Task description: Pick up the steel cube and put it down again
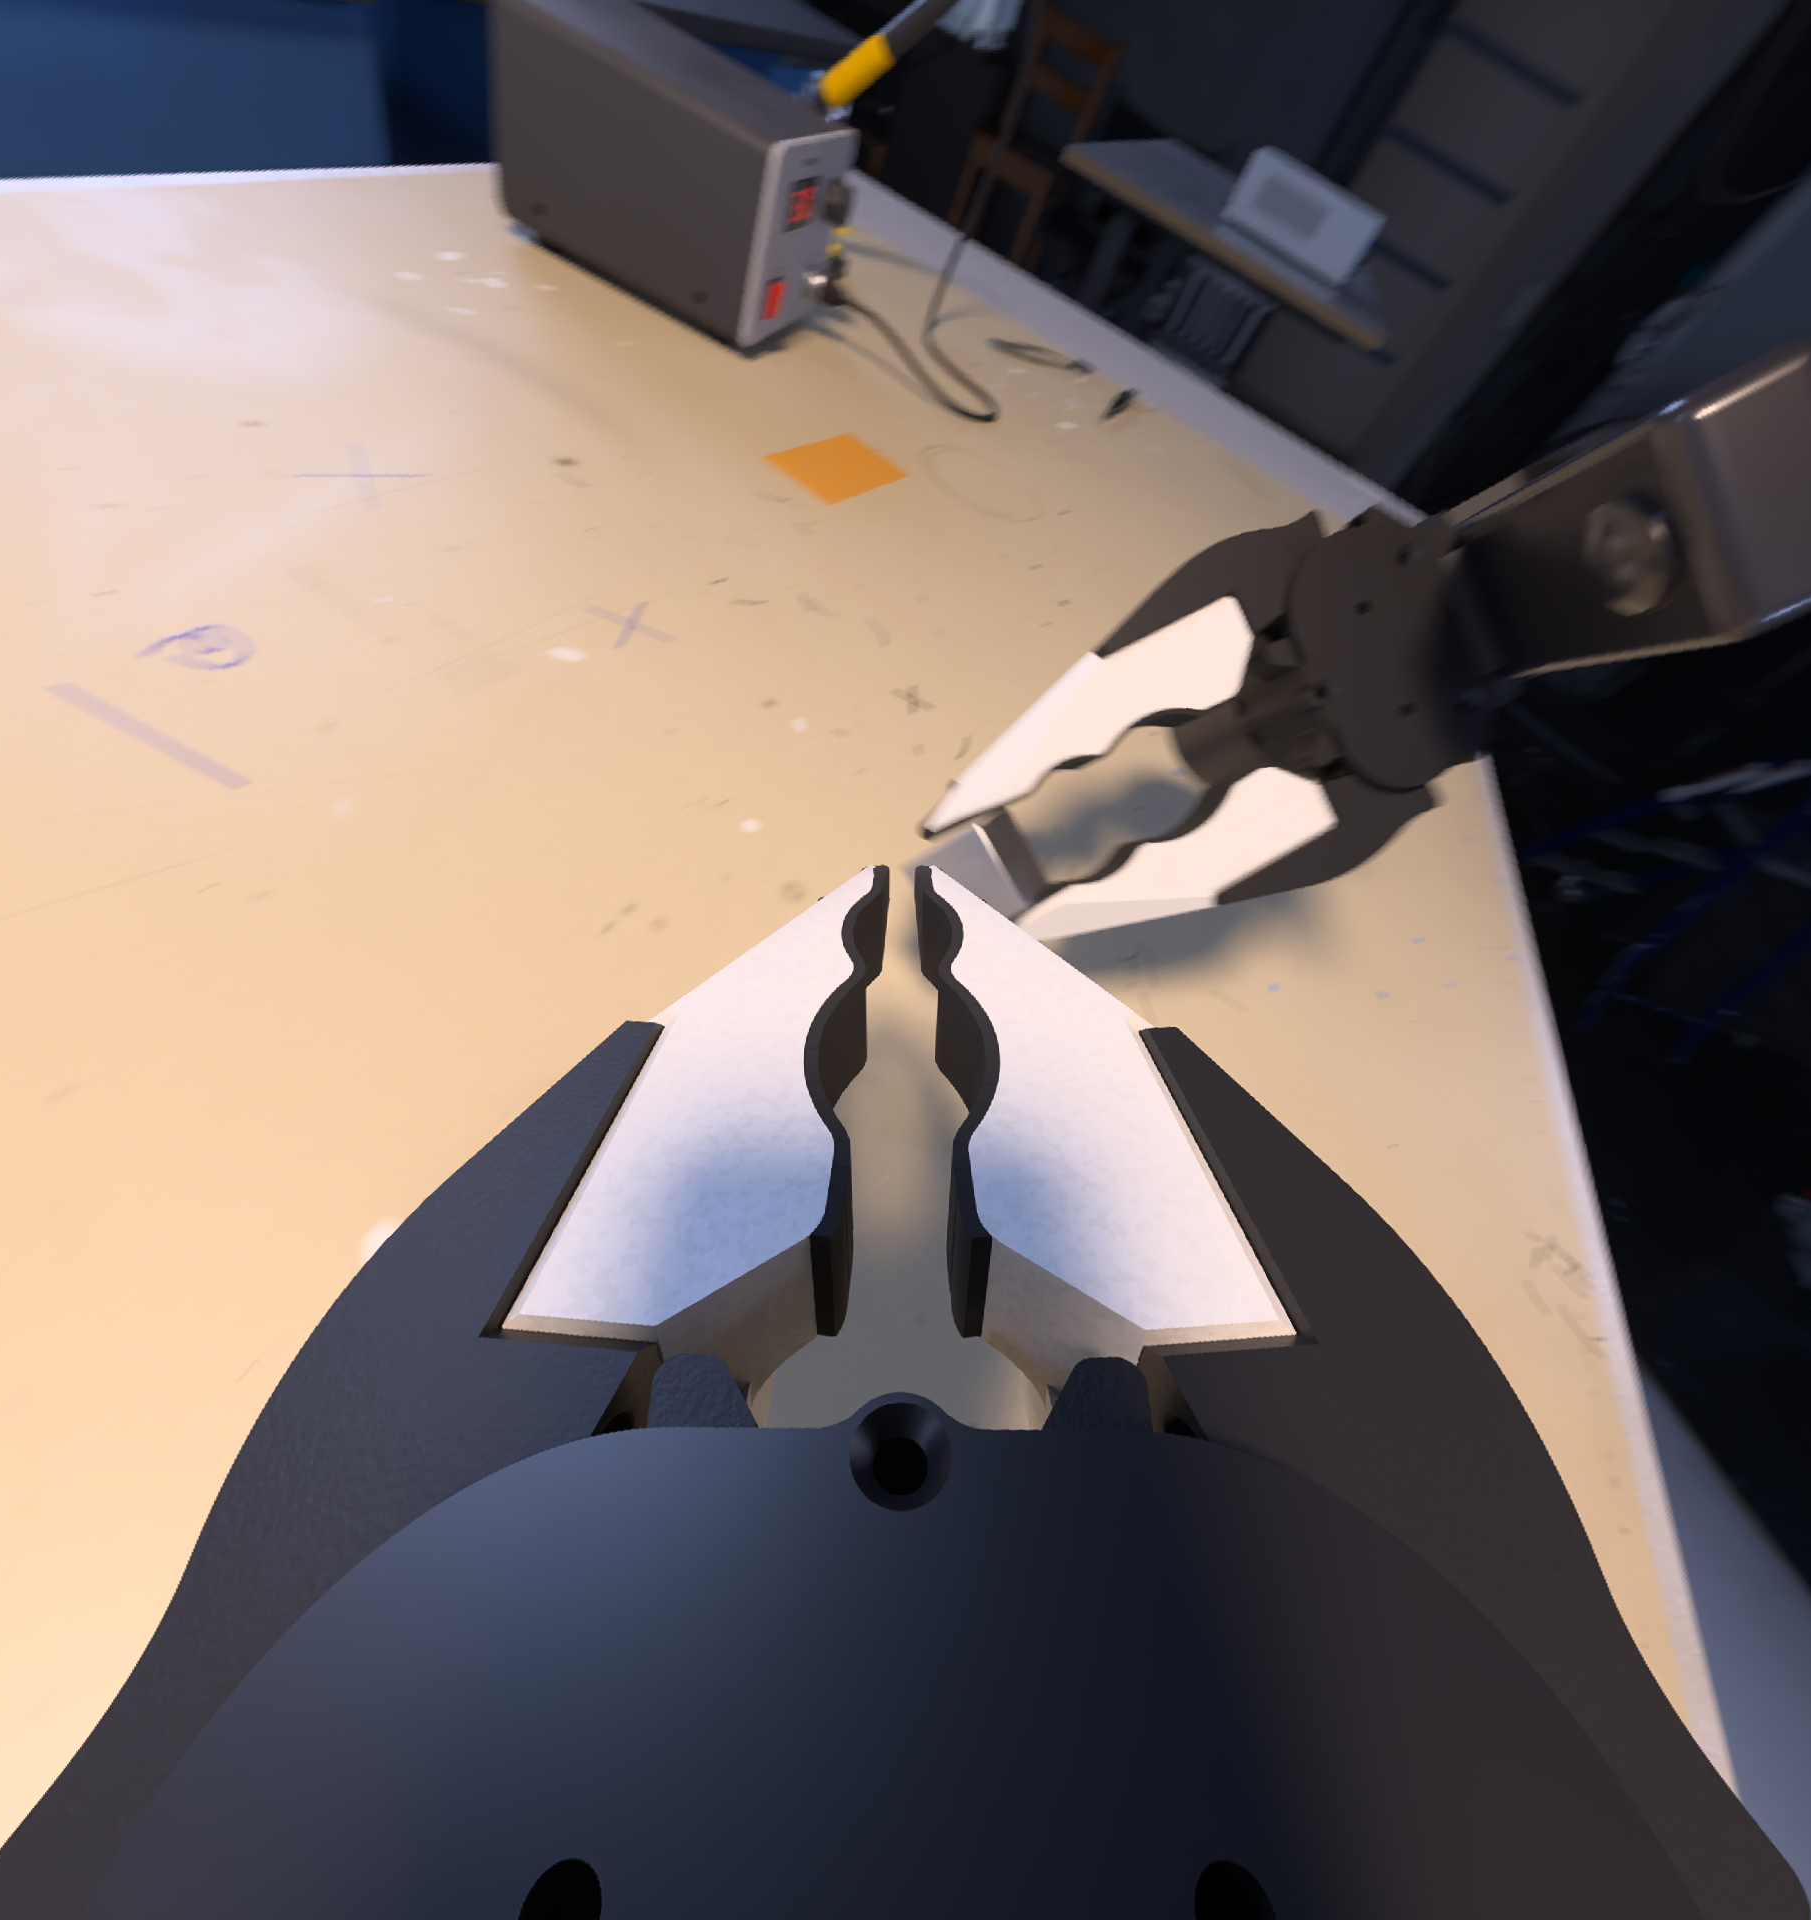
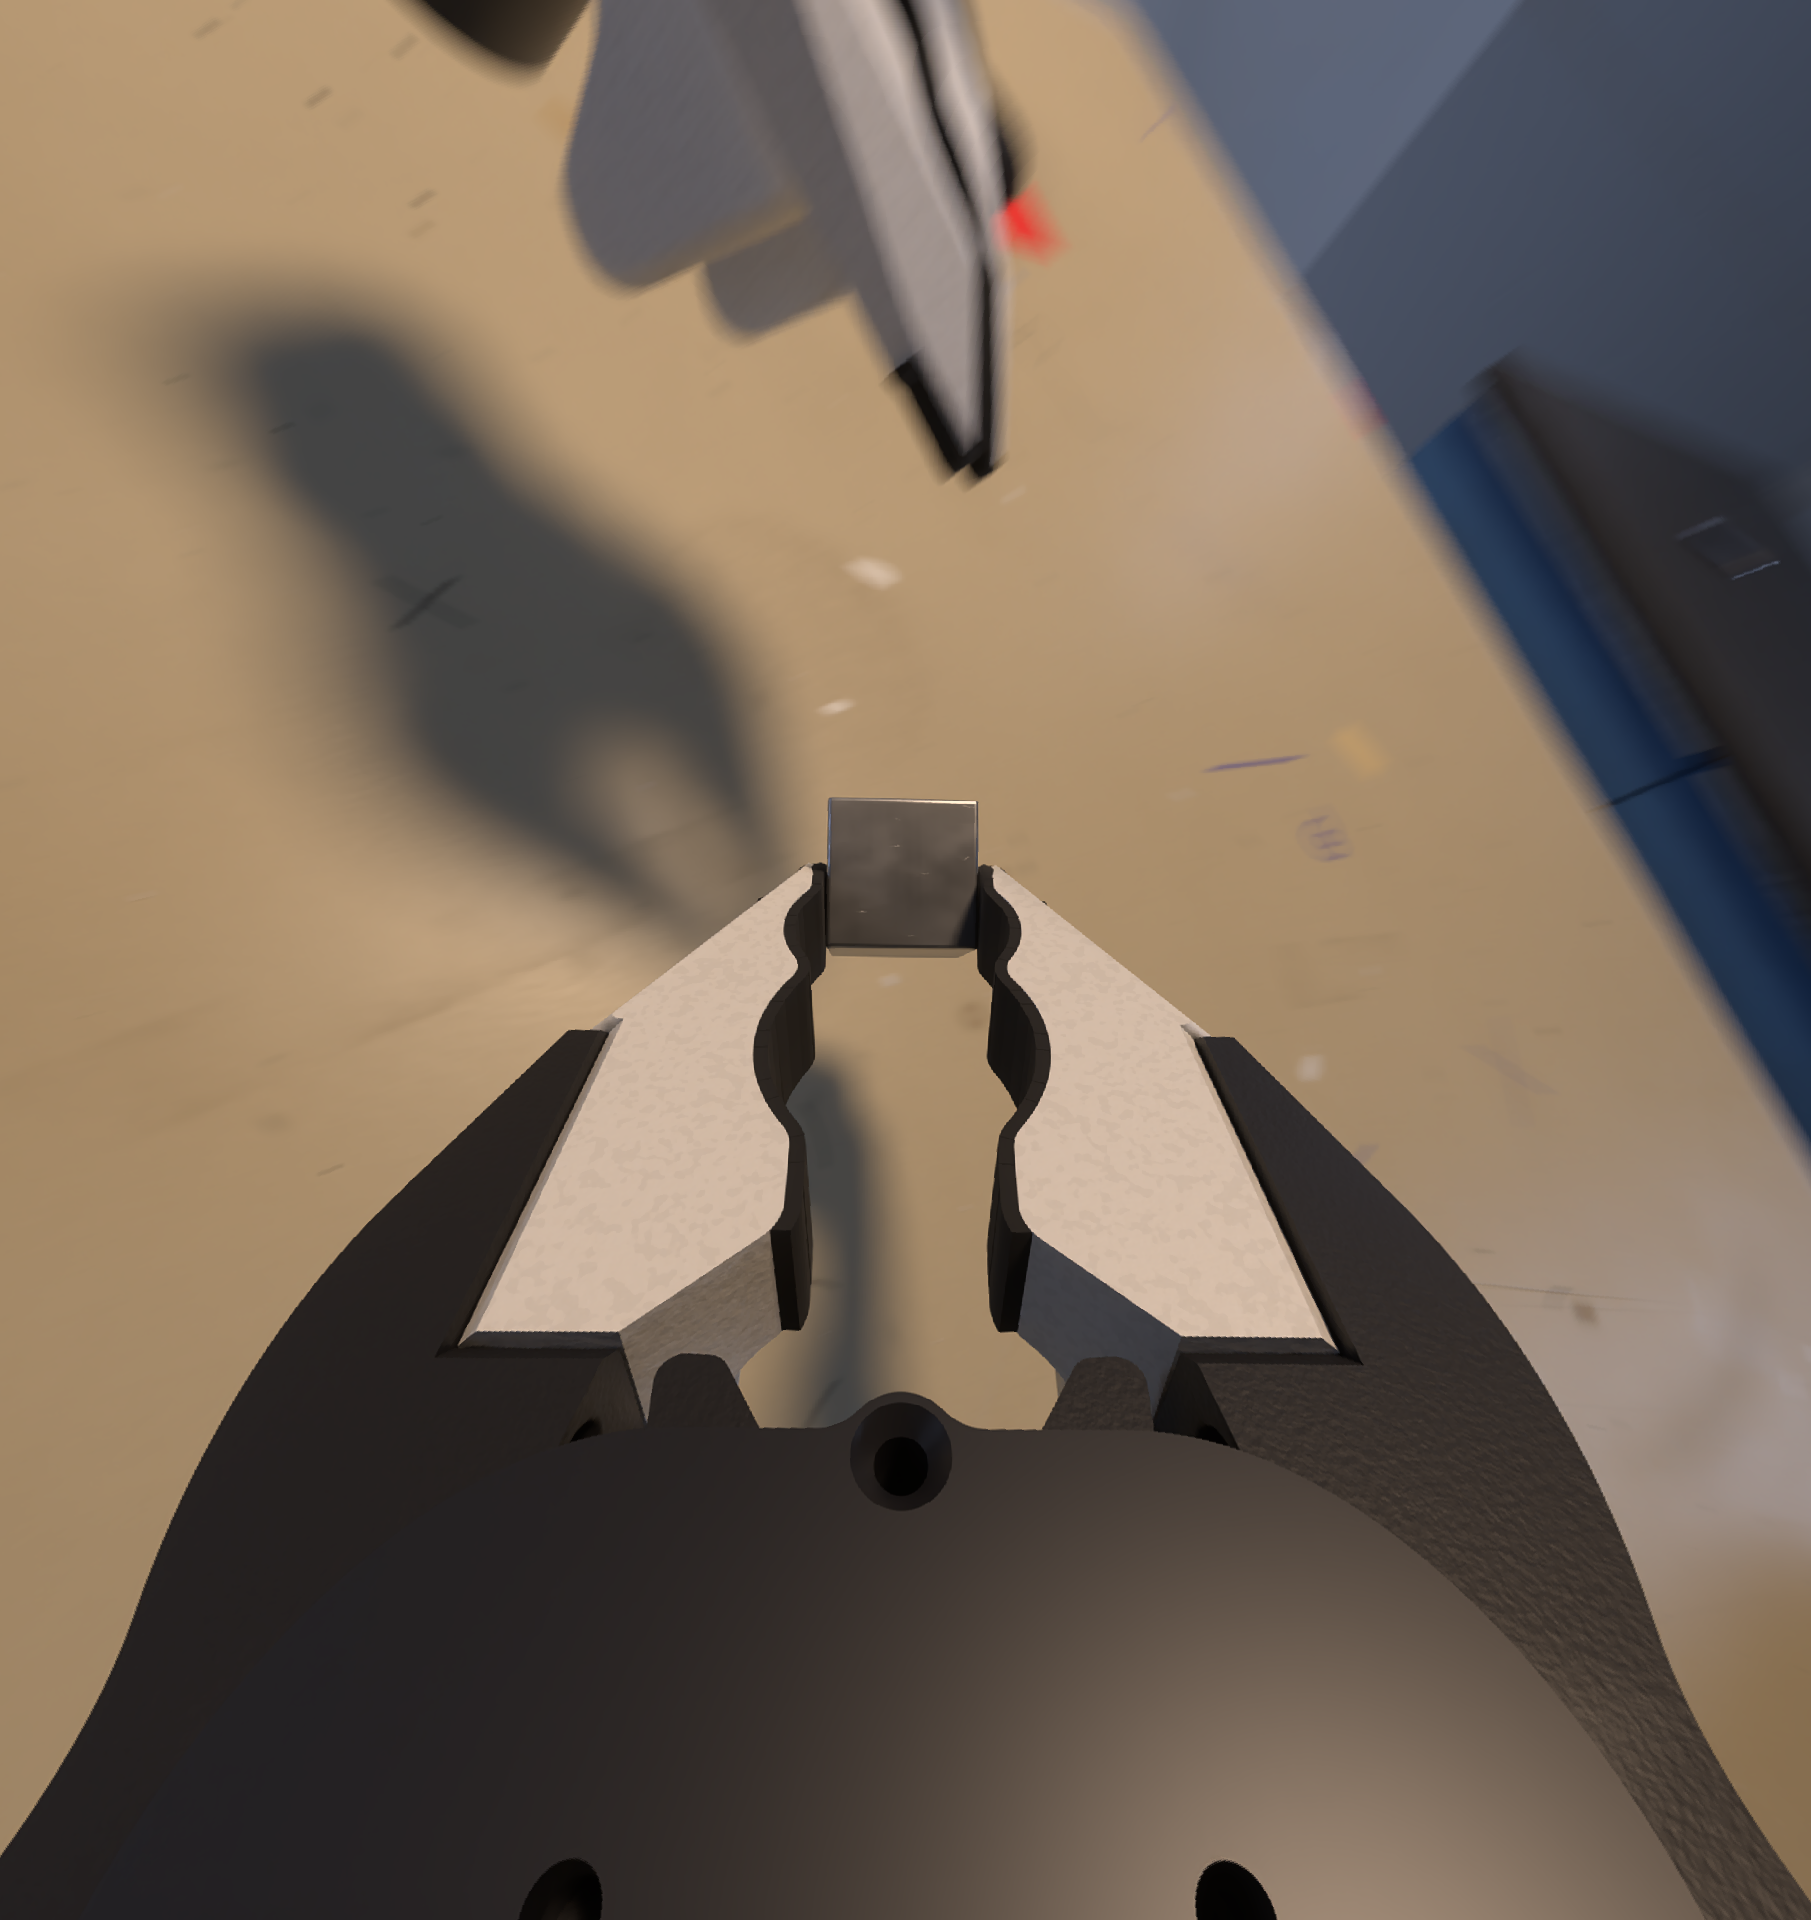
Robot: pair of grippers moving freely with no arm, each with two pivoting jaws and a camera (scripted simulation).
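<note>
The steel cube (image 2: 901, 875), small with shiny grey faces, sits between the tips of my right gripper (image 2: 901, 904), which is shut on it low over the tan table (image 2: 257, 935). I cannot tell whether the cube touches the table. In the left wrist view the right gripper (image 1: 989, 878) reaches in from the right with the cube (image 1: 974, 862) at its tips. My left gripper (image 1: 901, 883) is shut and empty, its tips just left of the cube. It also shows in the right wrist view (image 2: 968, 468), beyond the cube.
A grey electronics box (image 1: 672, 187) with cables (image 1: 942, 353) stands at the table's far edge. An orange square (image 1: 835, 468) lies flat on the table in front of the box. The table's right edge (image 1: 1503, 883) runs close to the right gripper. Pen marks dot the tabletop.
</note>
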